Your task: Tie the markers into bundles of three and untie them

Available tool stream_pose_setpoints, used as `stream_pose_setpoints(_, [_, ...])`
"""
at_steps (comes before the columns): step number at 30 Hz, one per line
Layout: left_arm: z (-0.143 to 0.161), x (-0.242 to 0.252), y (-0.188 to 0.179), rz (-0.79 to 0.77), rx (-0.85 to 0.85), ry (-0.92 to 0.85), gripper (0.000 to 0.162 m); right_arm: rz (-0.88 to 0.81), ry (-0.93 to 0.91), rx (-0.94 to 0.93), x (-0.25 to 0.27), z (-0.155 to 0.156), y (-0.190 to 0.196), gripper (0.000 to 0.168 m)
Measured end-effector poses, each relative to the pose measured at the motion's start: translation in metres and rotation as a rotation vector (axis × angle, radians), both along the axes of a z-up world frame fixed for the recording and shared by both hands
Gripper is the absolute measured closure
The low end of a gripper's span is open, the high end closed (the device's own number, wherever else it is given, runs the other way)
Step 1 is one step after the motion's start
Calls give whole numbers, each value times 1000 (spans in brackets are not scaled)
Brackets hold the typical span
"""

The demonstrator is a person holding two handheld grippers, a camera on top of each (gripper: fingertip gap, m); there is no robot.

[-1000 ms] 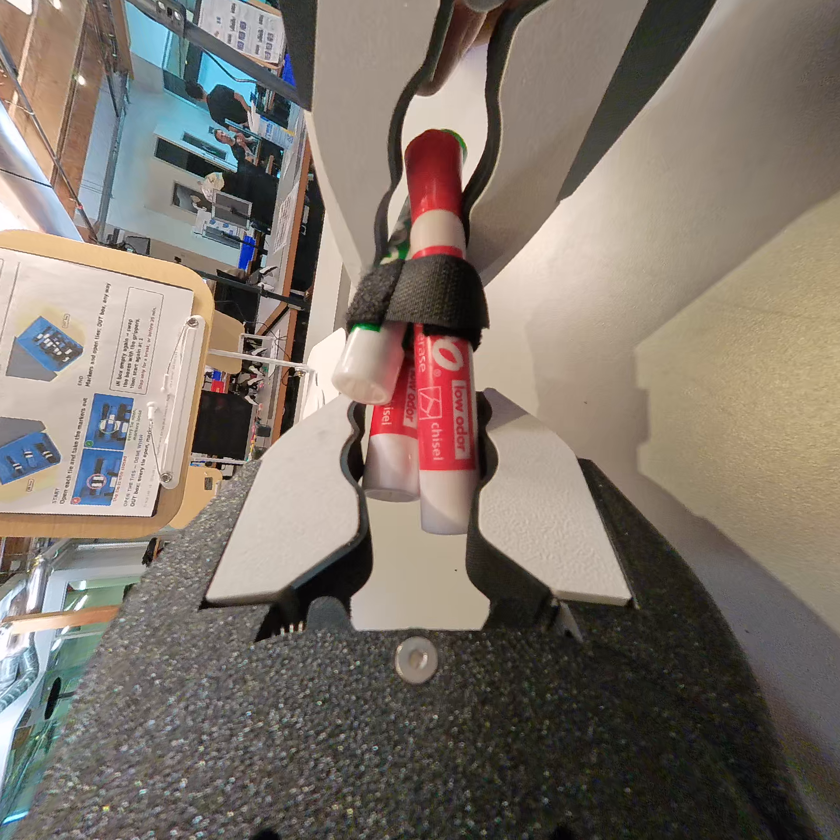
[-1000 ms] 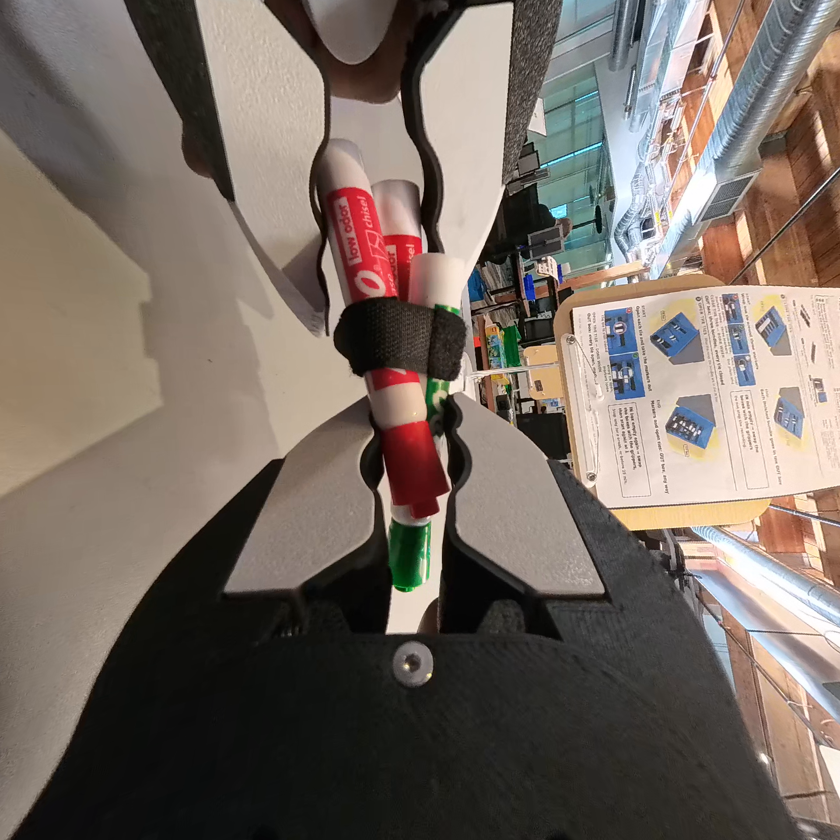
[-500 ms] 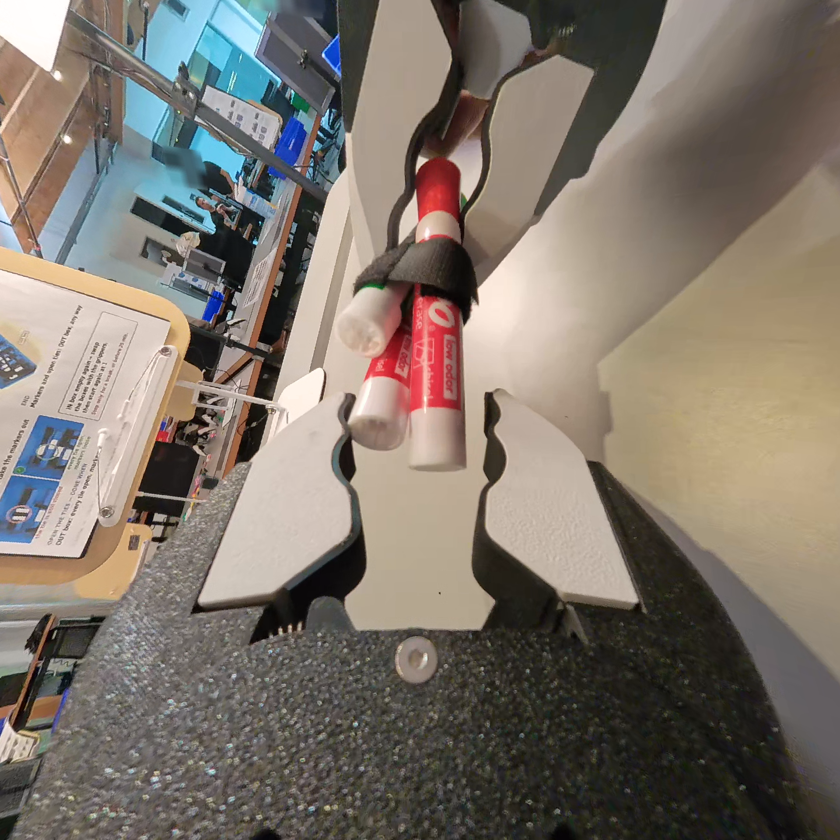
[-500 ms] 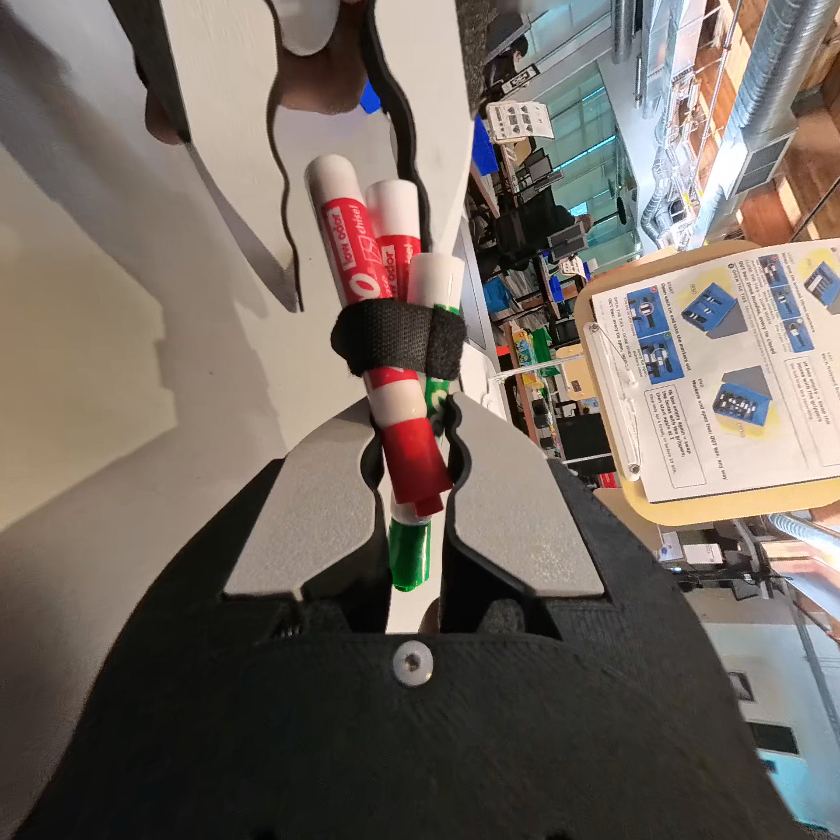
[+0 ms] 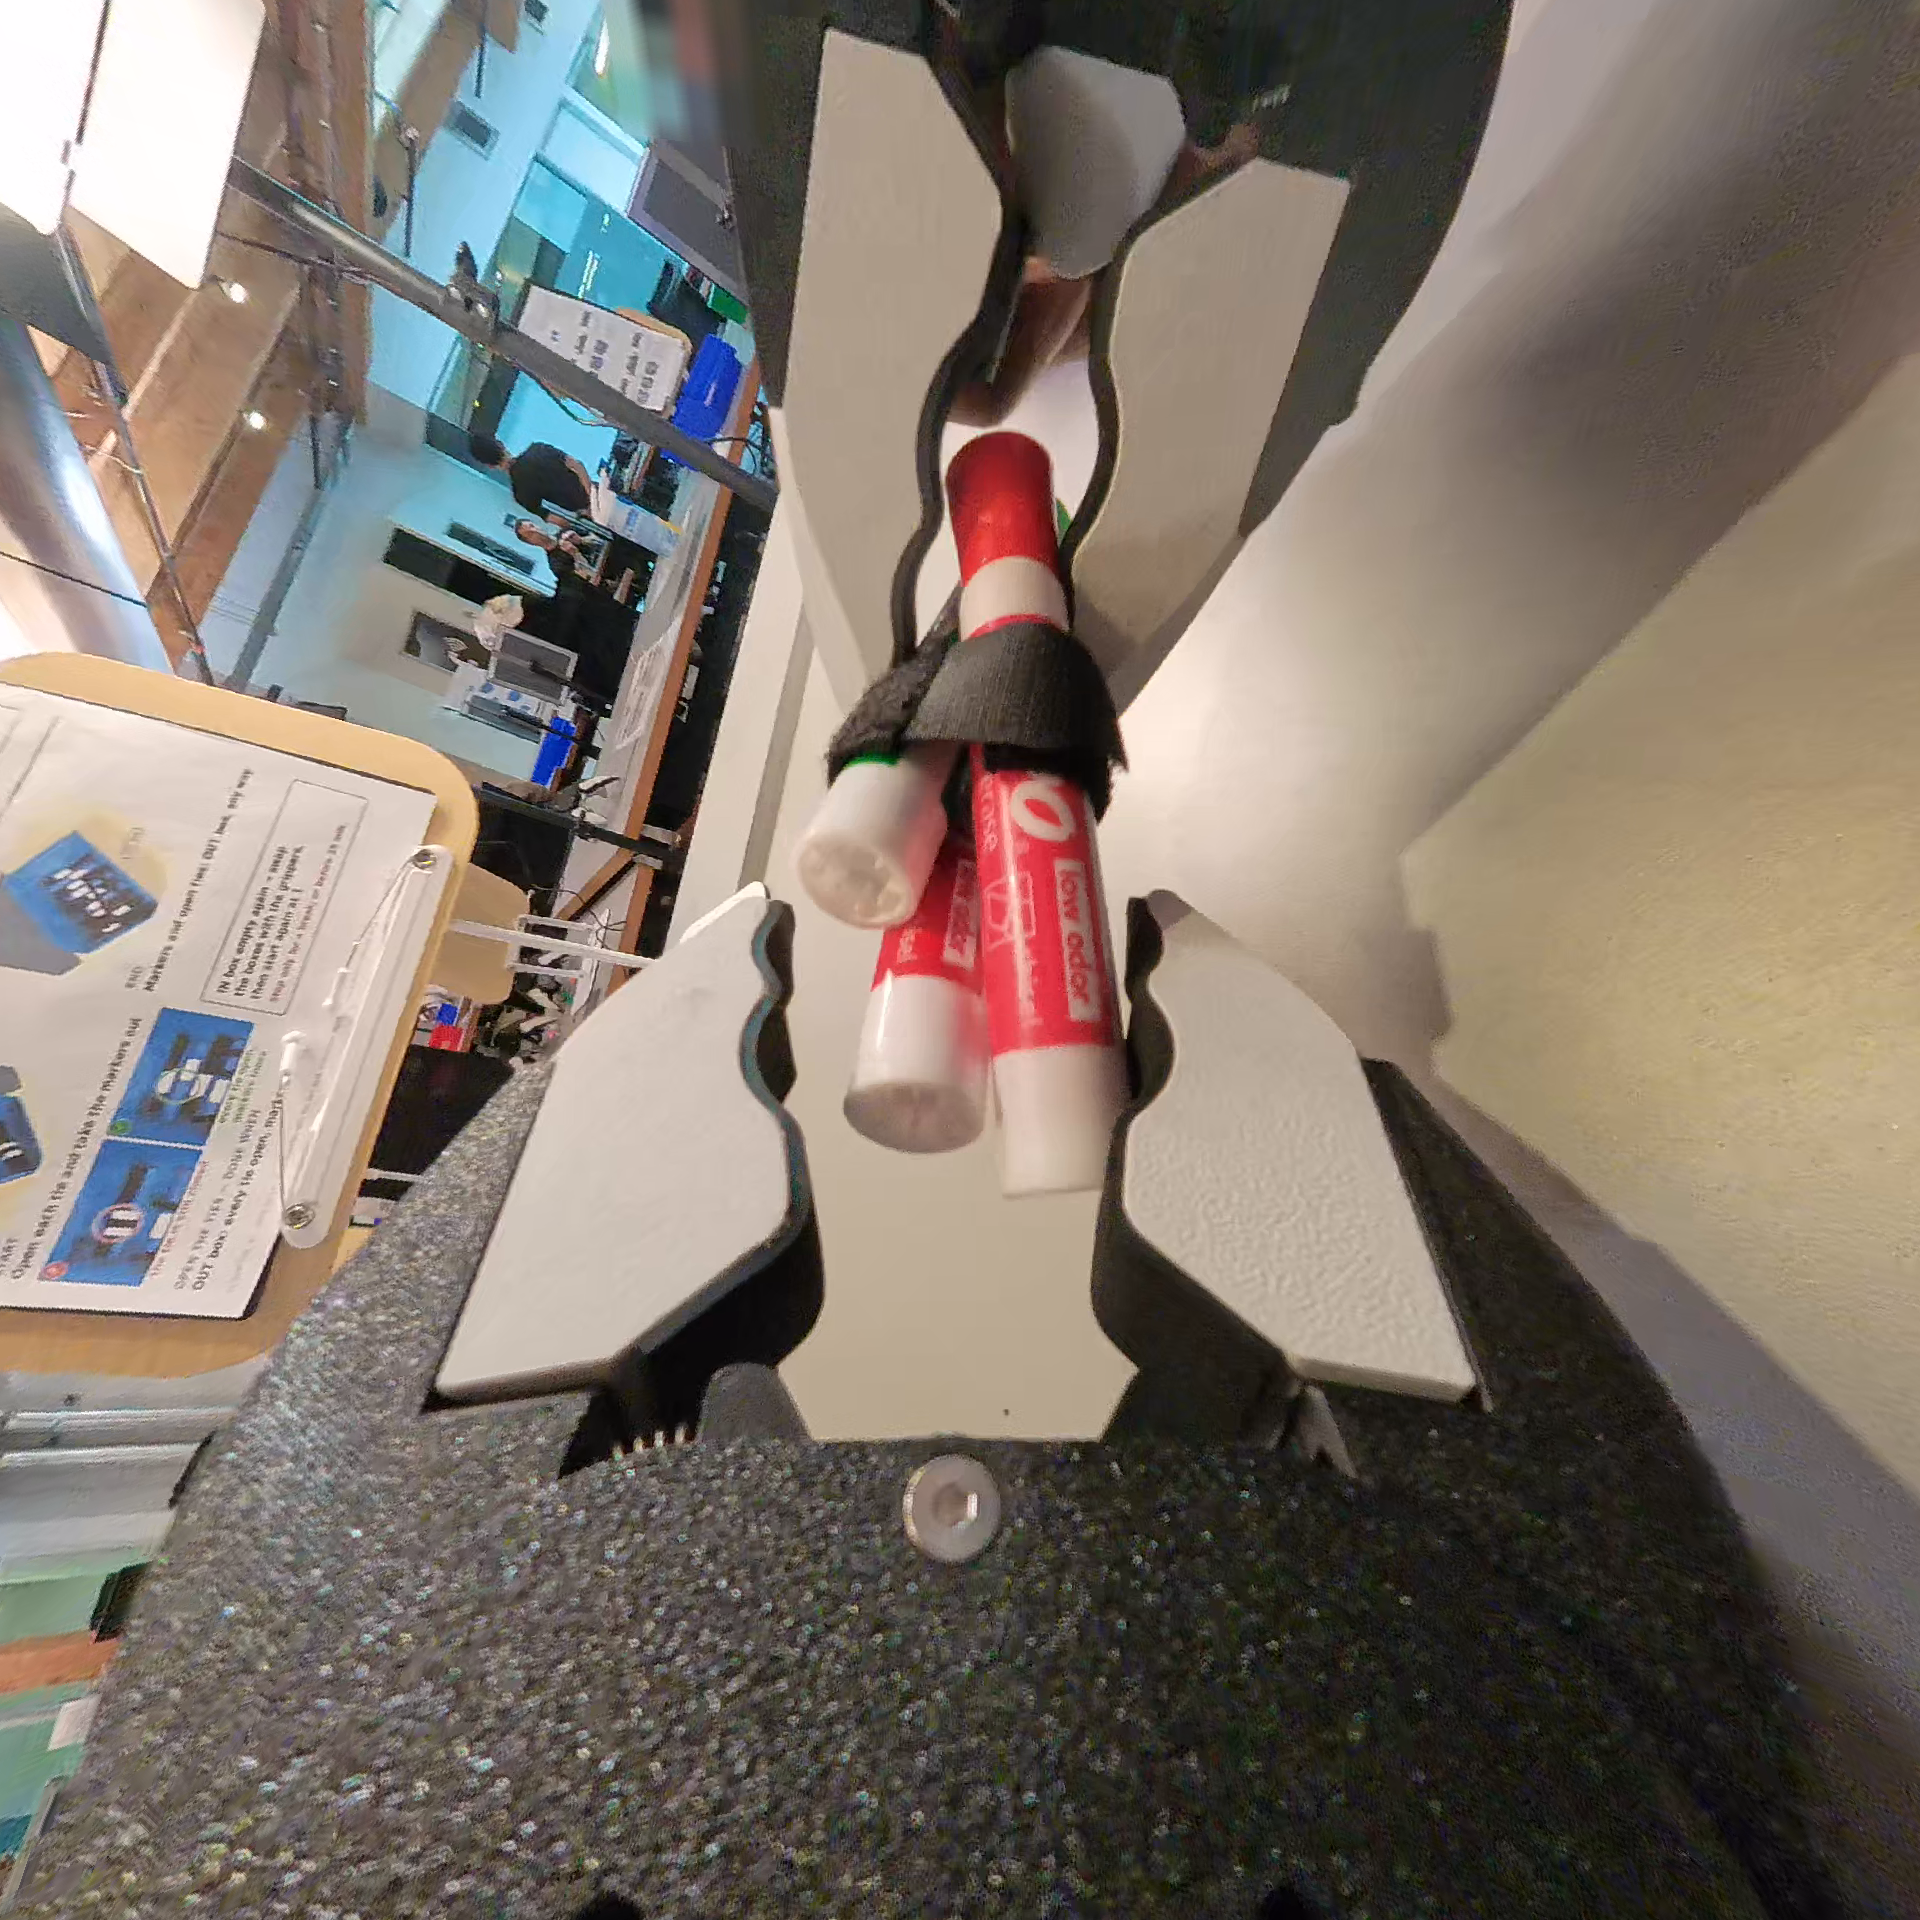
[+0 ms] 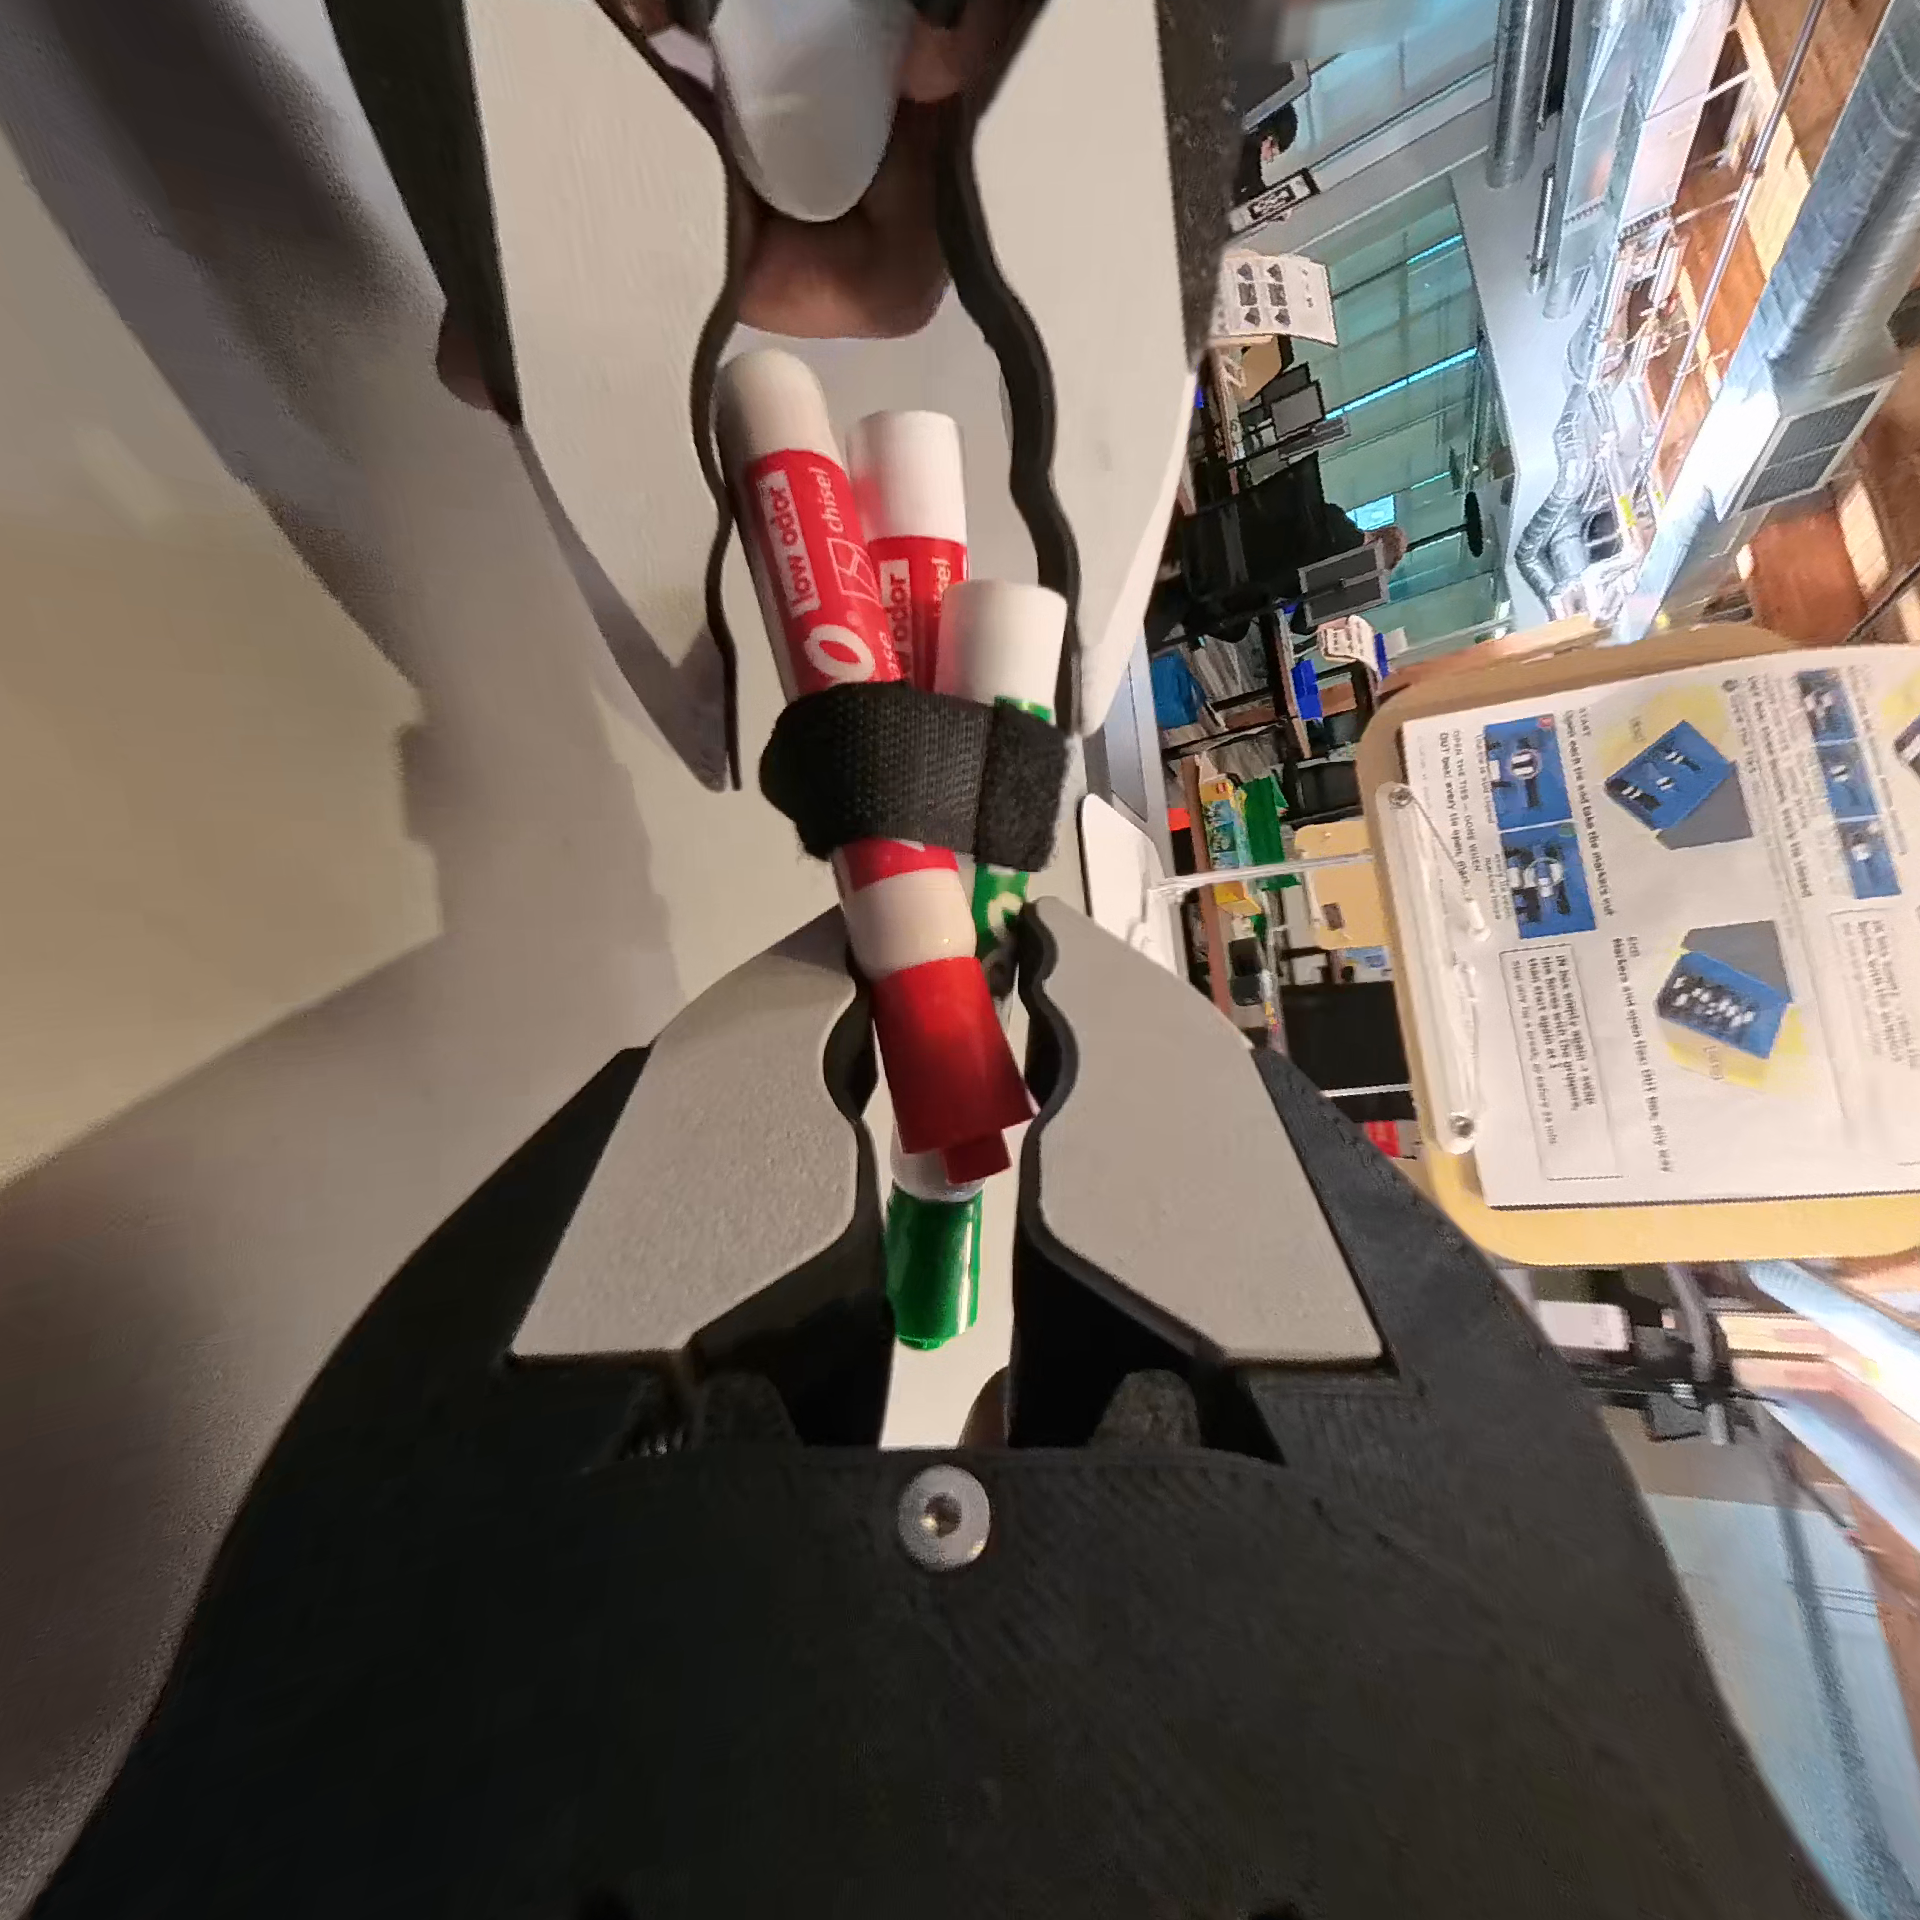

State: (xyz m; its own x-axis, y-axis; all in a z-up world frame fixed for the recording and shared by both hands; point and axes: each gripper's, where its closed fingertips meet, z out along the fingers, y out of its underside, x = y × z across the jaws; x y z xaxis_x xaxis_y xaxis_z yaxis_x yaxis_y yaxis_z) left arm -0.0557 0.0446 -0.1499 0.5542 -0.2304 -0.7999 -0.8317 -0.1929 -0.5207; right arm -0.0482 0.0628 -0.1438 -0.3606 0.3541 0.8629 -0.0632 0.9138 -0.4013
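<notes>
Between your two grippers, a bundle of three markers [image 6: 894, 790] is hanging above the pale tabletop [image 5: 1662, 935], with a black hook-and-loop strap [image 6: 914, 774] wrapping it near the middle. Your right gripper [image 6: 940, 1049] is pinching the capped ends: its jaws are narrow and are pressing on the red cap [image 6: 951, 1049] and the green marker [image 6: 935, 1262] beside it. From that side the bundle is pointing away from you, its white butt ends reaching toward the other tool.

Your left gripper [image 5: 956, 997] is facing the bundle from the opposite end with its jaws standing wide. Both red markers [image 5: 1039, 935] are poking into the gap between its fingers [image 5: 665, 1132]; the longer one is lying just against the inner edge of the right-hand finger, while the left-hand finger is well clear of them, so nothing is being clamped there. The white end of the green marker is splaying outward, just past the strap.

Beside the grippers, a sheet of printed instructions with blue pictures on a wooden board [image 6: 1662, 935] is standing off the table edge, and a workshop with people at desks [image 5: 551, 520] is showing far behind.
</notes>
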Motion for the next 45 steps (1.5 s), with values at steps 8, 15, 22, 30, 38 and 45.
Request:
stream_pose_setpoints(8, [-2, 8, 5, -3, 14, -17, 99, -5, 35, 111, 1, -1, -4, 144])
stream_pose_setpoints(15, [4, 5, -7, -92, -46, -316, 91, -16, 43, -48, -2, 9, 8, 144])
stream_pose_setpoints(22, [-11, 11, -5, -91, -191, -636, 96, -32, 72, -55, -4, 12, 15, 144])
stream_pose_setpoints(30, [-32, 4, -2, 64, -292, -598, 113, -42, 96, 165, -4, 6, 12, 144])
stream_pose_setpoints(38, [-36, -15, 3, 155, -174, -87, 108, -121, -121, 175, -3, -18, 14, 144])
stream_pose_setpoints(45, [-37, -27, 7, 232, -142, 131, 108, -168, -168, 91, -3, -13, 9, 144])
